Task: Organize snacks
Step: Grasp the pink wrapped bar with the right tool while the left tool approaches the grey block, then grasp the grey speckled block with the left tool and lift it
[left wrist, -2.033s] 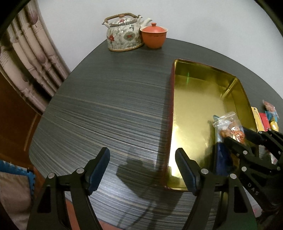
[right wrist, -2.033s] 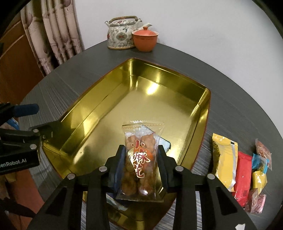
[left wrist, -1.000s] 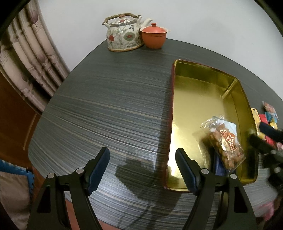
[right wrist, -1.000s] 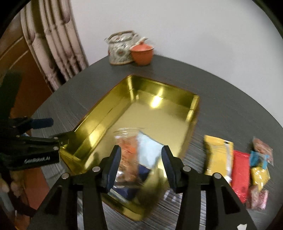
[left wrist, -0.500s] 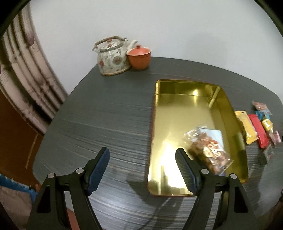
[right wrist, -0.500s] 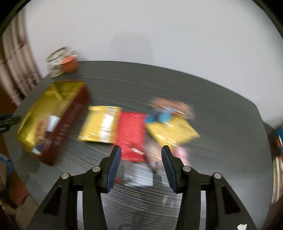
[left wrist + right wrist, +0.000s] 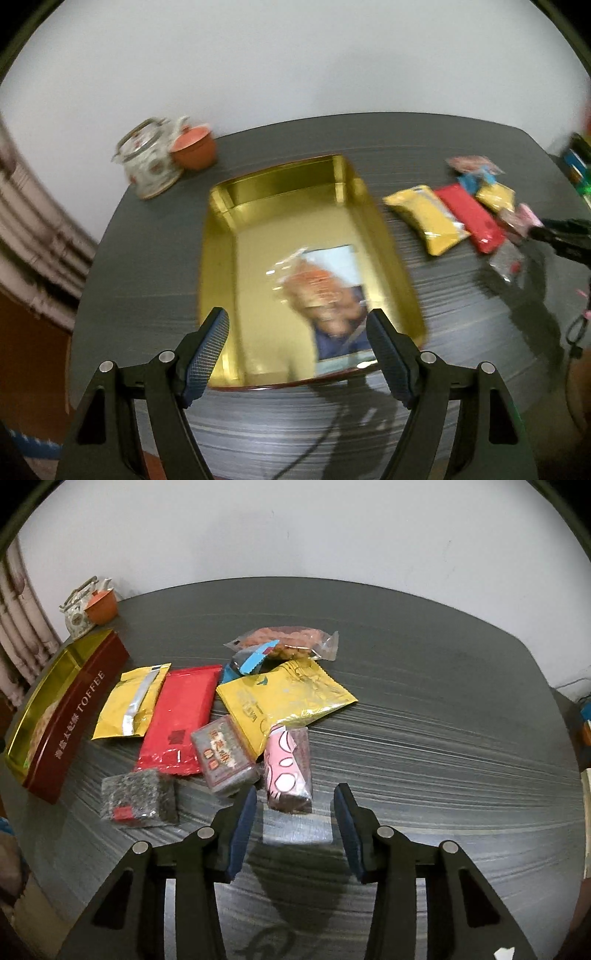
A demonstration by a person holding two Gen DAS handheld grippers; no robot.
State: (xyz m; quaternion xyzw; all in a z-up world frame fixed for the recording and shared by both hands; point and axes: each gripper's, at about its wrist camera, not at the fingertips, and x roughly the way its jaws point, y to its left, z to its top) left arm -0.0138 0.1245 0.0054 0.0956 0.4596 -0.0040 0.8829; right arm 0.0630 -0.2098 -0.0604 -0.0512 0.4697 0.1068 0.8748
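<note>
Right gripper point(image 7: 295, 823) over the snack pile, empty jaws closing.
Left gripper point(image 7: 297, 350) spread, empty, above the tin point(image 7: 218, 258); pink packet point(image 7: 288, 768) lies just beyond the right fingertips.

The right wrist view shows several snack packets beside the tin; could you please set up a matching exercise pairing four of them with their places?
Things:
1. Pink packet
2. Red packet
3. Clear bag of fried snacks
4. Dark packet with a red label

Places:
A. farthest back in the pile
B. just ahead of the right tongs
C. nearest the tin's near corner
D. between two yellow packets

Pairs: 1-B, 2-D, 3-A, 4-C
</note>
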